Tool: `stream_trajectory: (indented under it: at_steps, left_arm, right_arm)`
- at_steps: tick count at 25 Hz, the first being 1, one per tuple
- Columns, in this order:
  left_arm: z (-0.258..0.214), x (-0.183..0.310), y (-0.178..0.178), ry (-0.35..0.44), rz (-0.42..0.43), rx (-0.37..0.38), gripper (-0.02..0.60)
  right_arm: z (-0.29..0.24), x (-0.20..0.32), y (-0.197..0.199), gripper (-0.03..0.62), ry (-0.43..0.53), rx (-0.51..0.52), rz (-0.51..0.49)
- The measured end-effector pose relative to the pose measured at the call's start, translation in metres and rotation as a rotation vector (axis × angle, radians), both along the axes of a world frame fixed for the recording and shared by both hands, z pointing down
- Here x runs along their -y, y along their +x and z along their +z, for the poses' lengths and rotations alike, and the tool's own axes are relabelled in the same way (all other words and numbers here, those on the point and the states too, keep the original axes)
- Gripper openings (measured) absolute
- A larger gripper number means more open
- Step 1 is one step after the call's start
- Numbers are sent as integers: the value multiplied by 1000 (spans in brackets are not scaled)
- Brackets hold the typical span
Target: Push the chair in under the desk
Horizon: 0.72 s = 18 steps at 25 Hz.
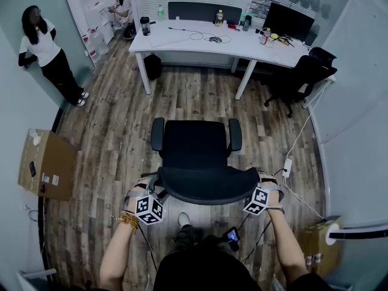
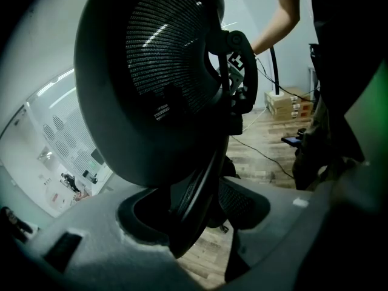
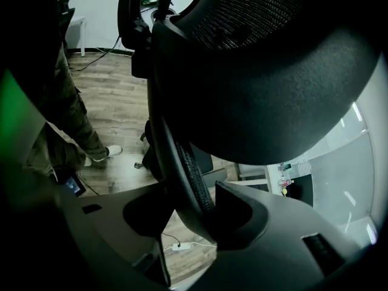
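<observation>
The black office chair [image 1: 195, 147] stands on the wood floor, its seat facing the white desk [image 1: 182, 41] with a stretch of floor between them. Its curved mesh backrest [image 1: 206, 188] is nearest to me. My left gripper [image 1: 151, 194] is shut on the backrest's left rim and my right gripper [image 1: 259, 190] on its right rim. In the left gripper view the backrest [image 2: 151, 71] fills the frame and its rim runs down between the jaws of my left gripper [image 2: 194, 217]. The right gripper view shows the same: the backrest [image 3: 260, 71] above, its rim caught in my right gripper [image 3: 194, 214].
A second black chair [image 1: 300, 77] stands at the desk's right end. A monitor [image 1: 288, 20], bottles and cables lie on the desk. A cardboard box [image 1: 45, 162] sits at the left wall, where a person [image 1: 48, 53] stands. A power strip [image 1: 287, 165] and cord lie right of the chair.
</observation>
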<state>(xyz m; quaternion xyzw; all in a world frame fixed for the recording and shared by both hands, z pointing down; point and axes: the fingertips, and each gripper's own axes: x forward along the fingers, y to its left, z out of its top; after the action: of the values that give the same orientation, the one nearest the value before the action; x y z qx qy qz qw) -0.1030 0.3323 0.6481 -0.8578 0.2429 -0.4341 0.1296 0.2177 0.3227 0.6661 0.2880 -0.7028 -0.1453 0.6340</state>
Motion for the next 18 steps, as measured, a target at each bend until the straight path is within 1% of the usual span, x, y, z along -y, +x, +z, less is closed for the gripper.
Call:
stream_trajectory:
  at_steps: [6, 12, 18]
  left_arm:
    - [1, 27, 18, -1, -15, 3, 259]
    - [1, 53, 32, -12, -39, 8, 262]
    - [4, 77, 45, -10, -50, 1, 261]
  right_arm:
    - [0, 33, 18, 204, -9, -4, -19]
    - [-1, 61, 32, 204, 14, 12, -48]
    - [4, 91, 46, 201, 5, 13, -77]
